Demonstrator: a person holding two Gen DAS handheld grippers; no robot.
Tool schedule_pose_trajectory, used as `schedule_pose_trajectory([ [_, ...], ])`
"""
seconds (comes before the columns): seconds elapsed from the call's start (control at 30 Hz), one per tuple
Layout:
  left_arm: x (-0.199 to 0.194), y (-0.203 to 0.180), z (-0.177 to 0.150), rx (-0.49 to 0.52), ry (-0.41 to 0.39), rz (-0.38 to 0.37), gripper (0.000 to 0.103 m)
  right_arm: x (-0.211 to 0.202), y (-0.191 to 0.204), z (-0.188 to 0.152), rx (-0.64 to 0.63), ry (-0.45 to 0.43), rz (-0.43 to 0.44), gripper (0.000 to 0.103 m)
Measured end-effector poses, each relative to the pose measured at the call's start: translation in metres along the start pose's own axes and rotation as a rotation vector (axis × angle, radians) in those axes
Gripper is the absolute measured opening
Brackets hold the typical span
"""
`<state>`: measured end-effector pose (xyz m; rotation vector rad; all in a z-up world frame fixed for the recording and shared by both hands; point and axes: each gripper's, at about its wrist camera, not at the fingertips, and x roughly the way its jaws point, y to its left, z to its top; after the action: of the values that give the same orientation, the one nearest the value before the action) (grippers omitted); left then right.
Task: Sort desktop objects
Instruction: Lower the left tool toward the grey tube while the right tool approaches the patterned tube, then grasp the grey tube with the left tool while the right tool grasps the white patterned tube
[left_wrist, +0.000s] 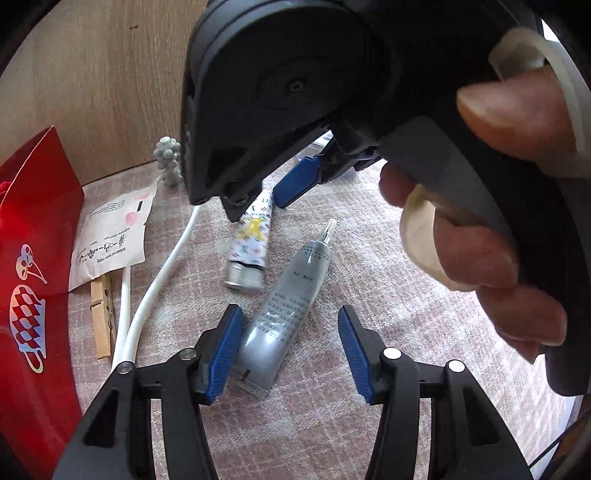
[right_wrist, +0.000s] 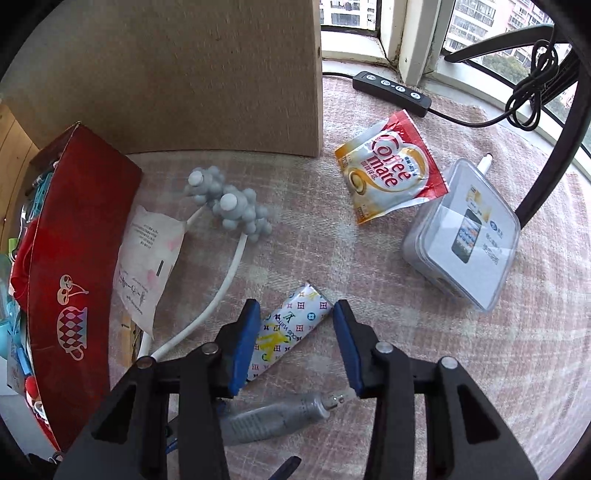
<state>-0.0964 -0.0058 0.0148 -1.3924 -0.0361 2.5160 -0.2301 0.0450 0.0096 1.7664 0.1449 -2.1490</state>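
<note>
Left gripper (left_wrist: 290, 350) spread wide, blue ribbed pads either side of grey metallic tube (left_wrist: 280, 314); left pad just beside the tube's crimped end, contact uncertain; tube flat on pink checked cloth (left_wrist: 369, 258), nozzle pointing away. Right gripper (right_wrist: 295, 343) also wide apart, gripping nothing, straddling patterned tube (right_wrist: 291, 328), white with coloured monogram print, lying between the pads. Nearby: glossy red box (right_wrist: 81, 266); crinkled coffee creamer sachet (right_wrist: 388, 177); clear plastic case (right_wrist: 469, 240); white cable (right_wrist: 221, 288) with knobbly grey ends.
</note>
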Motion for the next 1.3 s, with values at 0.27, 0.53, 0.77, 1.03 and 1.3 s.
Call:
schedule_pose_trajectory([
  [0.27,-0.006,-0.007,-0.007,0.035,0.003,-0.011,0.025,-0.008,-0.021,-0.008,0.095,-0.018,0.121,0.012],
  [0.53,-0.009,-0.027,-0.015,0.116,-0.004,0.054,0.031,-0.010,-0.023,-0.019,0.095,-0.032,0.144,0.012],
  [0.77,-0.013,-0.017,-0.012,0.063,0.012,0.003,0.024,-0.017,-0.037,-0.024,0.159,-0.060,0.208,0.009],
  [1.03,-0.036,-0.015,-0.011,0.013,-0.034,-0.055,0.024,-0.058,-0.069,-0.032,0.183,-0.154,0.255,0.008],
  [1.3,-0.058,-0.024,-0.003,0.023,-0.074,-0.036,0.024,-0.082,-0.060,-0.010,0.152,-0.247,0.253,0.000],
])
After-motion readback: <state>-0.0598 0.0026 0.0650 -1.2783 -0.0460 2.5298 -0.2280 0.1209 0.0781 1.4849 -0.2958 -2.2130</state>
